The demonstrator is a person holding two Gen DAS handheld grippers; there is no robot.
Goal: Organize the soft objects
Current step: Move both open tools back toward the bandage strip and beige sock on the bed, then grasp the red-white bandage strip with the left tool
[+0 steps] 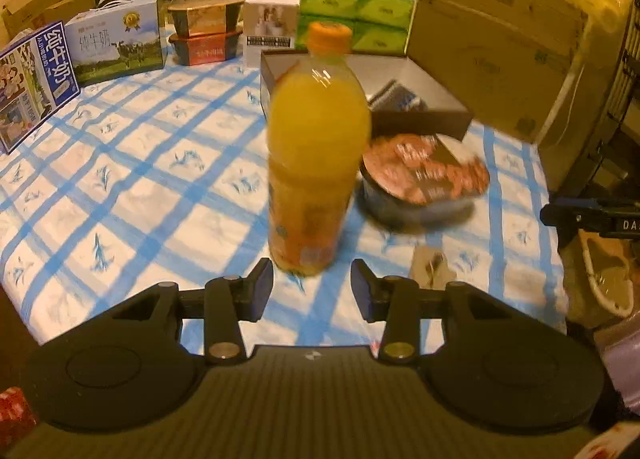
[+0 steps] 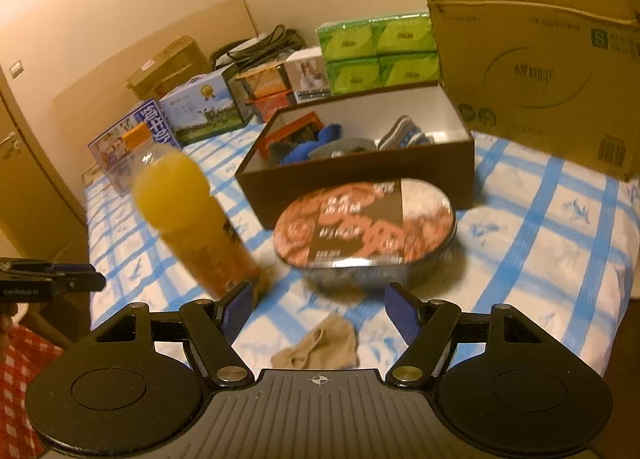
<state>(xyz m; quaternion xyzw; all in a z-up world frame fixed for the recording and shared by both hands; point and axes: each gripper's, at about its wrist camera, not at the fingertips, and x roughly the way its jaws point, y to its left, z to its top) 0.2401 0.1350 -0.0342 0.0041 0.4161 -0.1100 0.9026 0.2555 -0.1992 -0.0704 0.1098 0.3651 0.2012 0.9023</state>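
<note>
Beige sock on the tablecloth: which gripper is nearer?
Right. The right gripper hangs right over the beige sock, which lies between its open fingers. The left gripper faces the orange bottle, with the sock off to its right.

A bed covered in a blue-and-white checked sheet fills the frame. On it stand an orange juice bottle at left, a sealed noodle bowl at center, a dark open box behind it, and a beige sock at lower center.
</note>
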